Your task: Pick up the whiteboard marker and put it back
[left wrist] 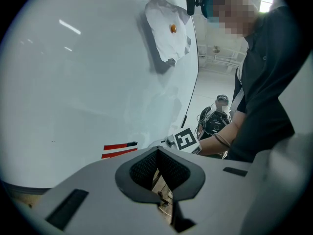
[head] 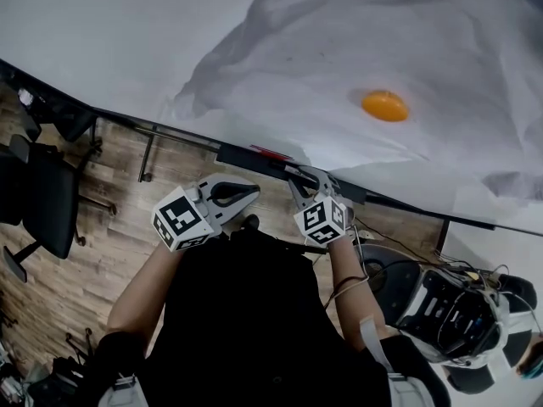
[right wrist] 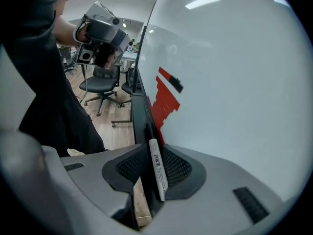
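Clamping the whiteboard marker (right wrist: 157, 170), right tool (right wrist: 153, 156) hides its end; left tool (left wrist: 158, 163) narrow, empty.

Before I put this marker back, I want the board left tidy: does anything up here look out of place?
Yes: the white sheet pinned to the whiteboard by a single orange magnet is badly crumpled and hangs crooked, with its edges lifting off the surface. Nothing else stands out.
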`<state>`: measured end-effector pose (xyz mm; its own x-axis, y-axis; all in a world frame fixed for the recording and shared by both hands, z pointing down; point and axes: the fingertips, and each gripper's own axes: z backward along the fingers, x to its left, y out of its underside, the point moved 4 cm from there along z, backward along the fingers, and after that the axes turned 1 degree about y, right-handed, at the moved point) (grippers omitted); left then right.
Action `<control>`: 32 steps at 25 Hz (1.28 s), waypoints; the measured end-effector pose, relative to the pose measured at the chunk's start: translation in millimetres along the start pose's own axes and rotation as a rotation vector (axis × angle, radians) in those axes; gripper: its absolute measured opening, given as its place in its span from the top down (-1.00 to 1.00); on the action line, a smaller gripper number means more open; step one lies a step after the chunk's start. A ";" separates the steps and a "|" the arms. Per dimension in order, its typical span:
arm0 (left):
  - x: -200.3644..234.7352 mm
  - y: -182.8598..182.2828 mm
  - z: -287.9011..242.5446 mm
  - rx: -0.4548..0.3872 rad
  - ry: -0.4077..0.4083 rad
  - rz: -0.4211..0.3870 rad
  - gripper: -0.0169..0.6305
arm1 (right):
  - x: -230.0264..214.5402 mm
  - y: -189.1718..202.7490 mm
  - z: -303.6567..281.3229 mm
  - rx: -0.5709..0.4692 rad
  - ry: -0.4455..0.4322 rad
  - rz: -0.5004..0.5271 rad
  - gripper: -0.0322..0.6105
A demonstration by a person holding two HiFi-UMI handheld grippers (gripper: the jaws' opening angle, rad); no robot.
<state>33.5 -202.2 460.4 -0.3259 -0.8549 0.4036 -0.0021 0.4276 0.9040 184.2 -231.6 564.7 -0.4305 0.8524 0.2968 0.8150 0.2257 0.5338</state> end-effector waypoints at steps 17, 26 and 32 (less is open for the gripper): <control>8.5 -0.2 7.4 0.009 -0.015 0.011 0.91 | -3.6 -0.8 -19.6 0.071 0.073 0.077 0.63; 10.6 1.0 17.2 0.002 -0.011 0.011 0.91 | -0.3 -14.5 -14.9 0.042 0.070 0.103 0.67; 7.0 6.4 27.5 0.002 0.002 -0.002 0.91 | 16.9 -30.6 0.0 -0.022 0.077 0.074 0.67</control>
<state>5.2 -197.4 465.1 -0.3236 -0.8564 0.4024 -0.0048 0.4268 0.9043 151.9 -224.1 553.5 -0.3983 0.8274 0.3958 0.8375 0.1520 0.5249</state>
